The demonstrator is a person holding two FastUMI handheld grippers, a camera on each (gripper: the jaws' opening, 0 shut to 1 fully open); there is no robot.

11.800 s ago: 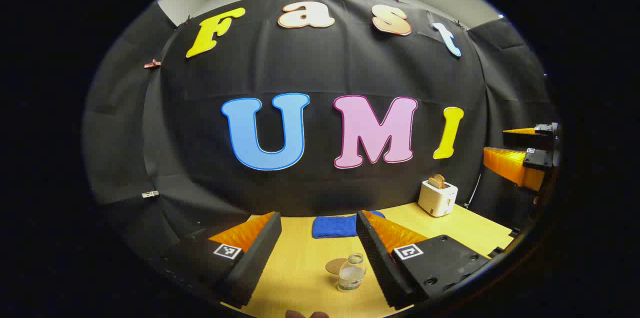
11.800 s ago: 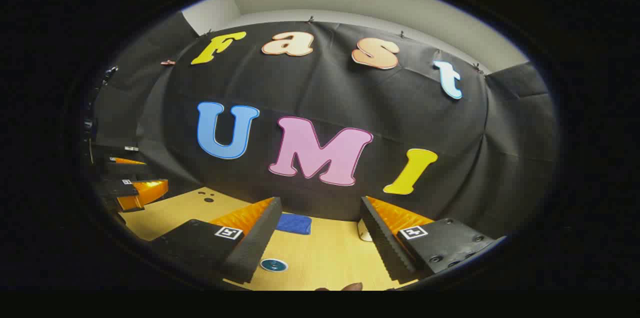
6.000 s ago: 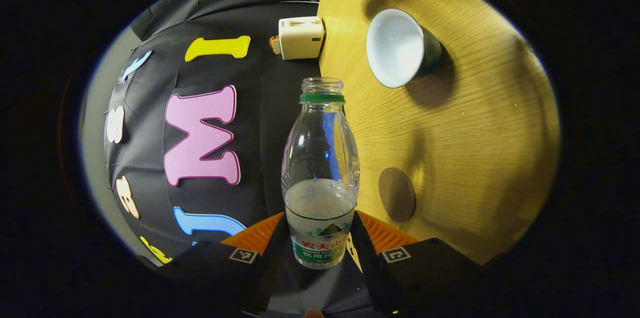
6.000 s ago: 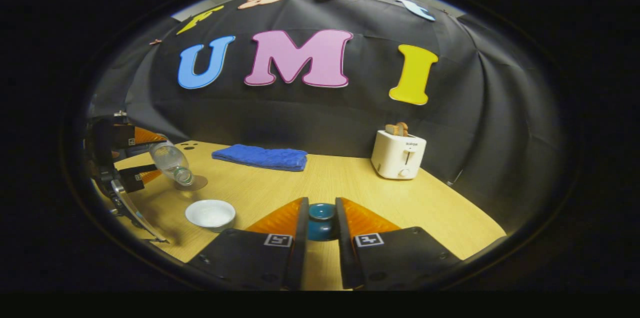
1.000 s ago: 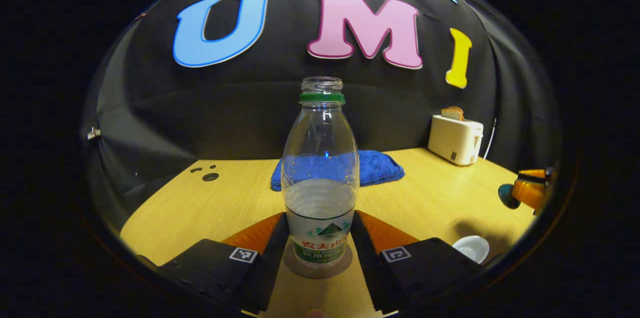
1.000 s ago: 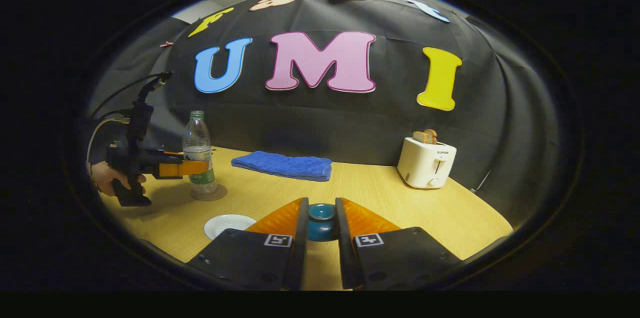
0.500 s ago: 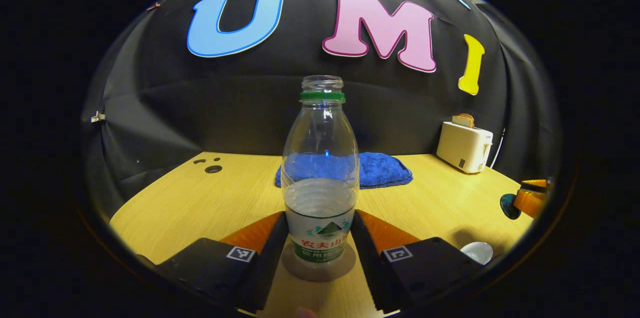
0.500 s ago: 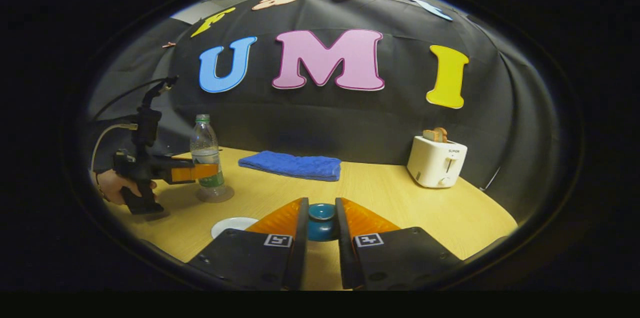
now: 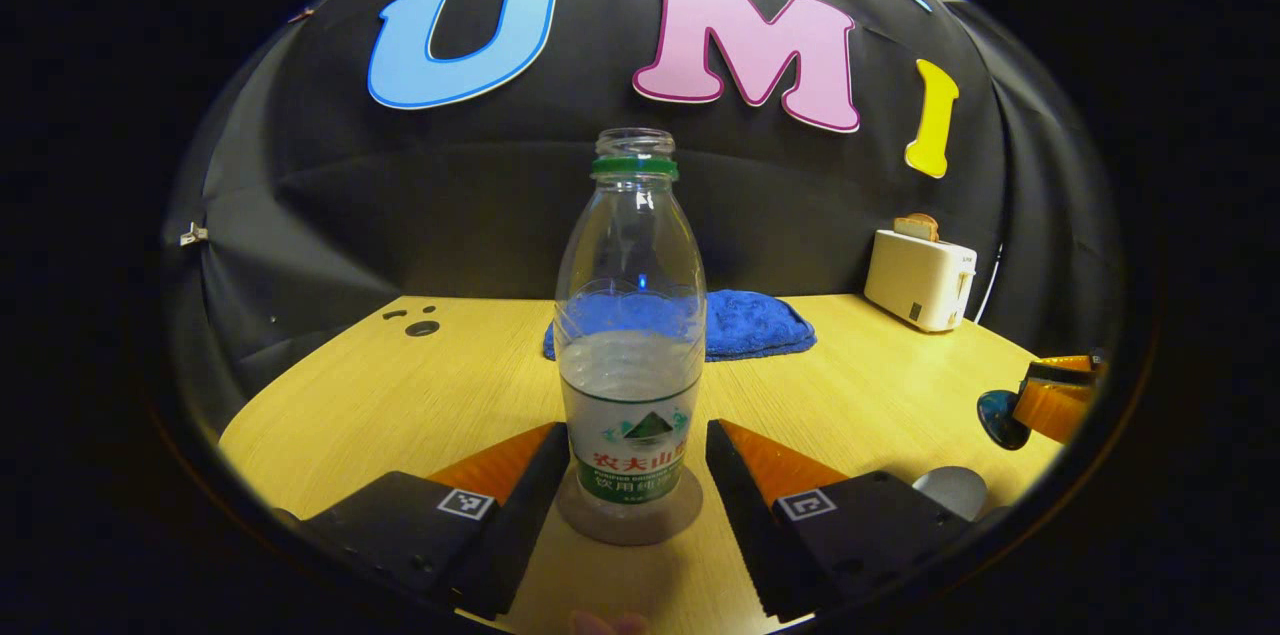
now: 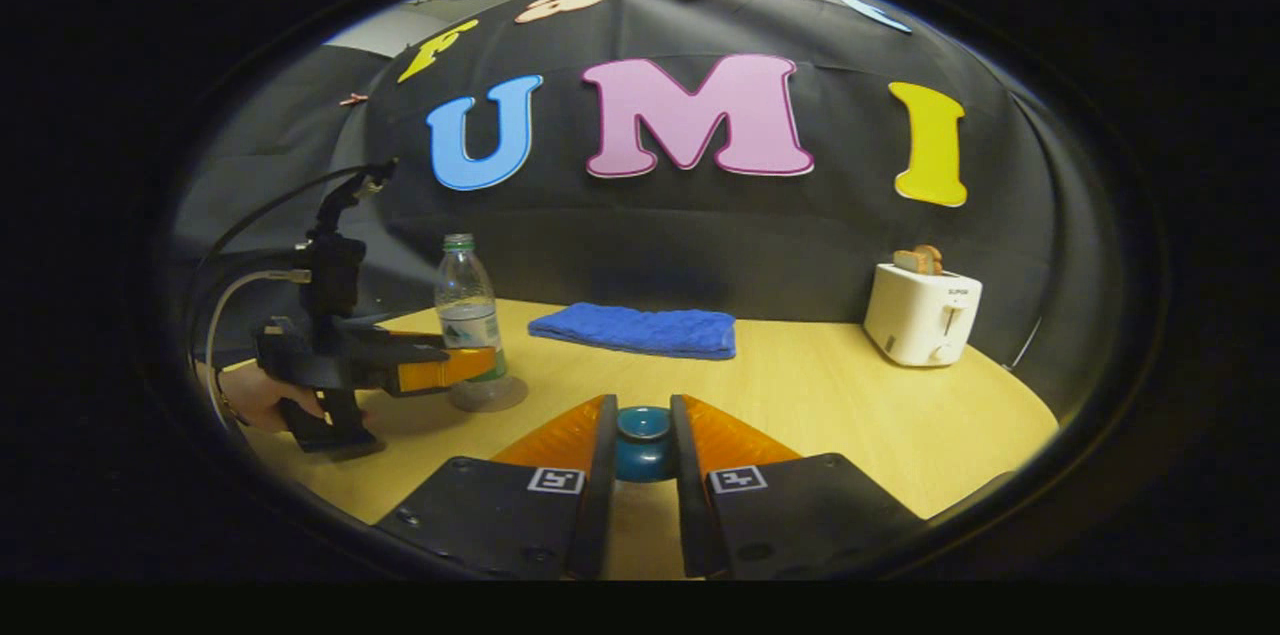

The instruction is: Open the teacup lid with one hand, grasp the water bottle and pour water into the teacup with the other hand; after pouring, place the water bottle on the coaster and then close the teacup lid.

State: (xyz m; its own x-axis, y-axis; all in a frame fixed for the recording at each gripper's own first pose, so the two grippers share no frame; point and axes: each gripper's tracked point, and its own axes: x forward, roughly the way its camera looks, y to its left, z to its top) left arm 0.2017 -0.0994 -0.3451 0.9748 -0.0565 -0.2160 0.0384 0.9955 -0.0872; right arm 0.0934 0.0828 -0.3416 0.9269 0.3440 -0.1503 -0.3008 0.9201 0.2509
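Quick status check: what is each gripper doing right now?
Left gripper: open, fingers clear of the water bottle standing on the coaster.
Right gripper: shut on the teacup lid.

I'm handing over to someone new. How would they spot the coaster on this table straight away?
Start at the blue towel at the back of the table, then come forward to the bottle. The coaster is the flat brown disc under it, between the left gripper fingers.
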